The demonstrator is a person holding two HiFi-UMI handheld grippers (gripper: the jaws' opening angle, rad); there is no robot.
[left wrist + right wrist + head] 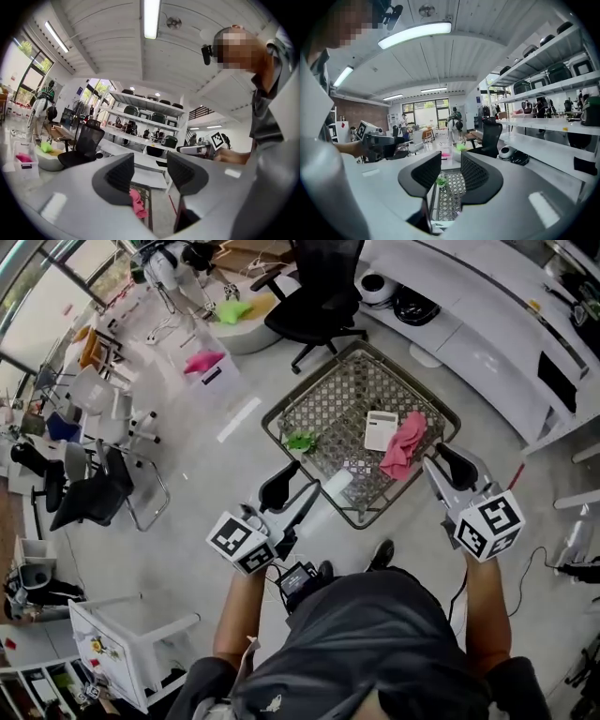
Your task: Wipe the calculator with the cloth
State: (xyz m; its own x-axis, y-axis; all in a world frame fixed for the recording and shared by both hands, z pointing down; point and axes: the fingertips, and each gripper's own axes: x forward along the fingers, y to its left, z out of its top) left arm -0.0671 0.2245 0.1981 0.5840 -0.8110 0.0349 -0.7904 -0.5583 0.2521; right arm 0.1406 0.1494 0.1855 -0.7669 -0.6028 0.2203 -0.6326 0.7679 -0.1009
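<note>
The cloth (pixel 403 444), touching the calculator (pixel 380 430), lies just ahead of the right gripper (pixel 442 468); the left gripper (pixel 292 489) is farther. Both pairs of jaws stand spread, empty.

On the mesh table (pixel 328 401), calculator (pixel 381 429) with cloth (pixel 404 444) just right of it; office chair (pixel 319 296) behind the table.

Bright and even throughout, lit by ceiling strip lights (pixel 150 18) and by tall, blown-out windows (pixel 24 70) at the left; only faint, soft shadows on the pale floor (pixel 216 484). Strongly bowed toward the edges in both gripper views, with dark rounded corners; slightly soft on the near fingers (pixel 114 180); sharp further off.
</note>
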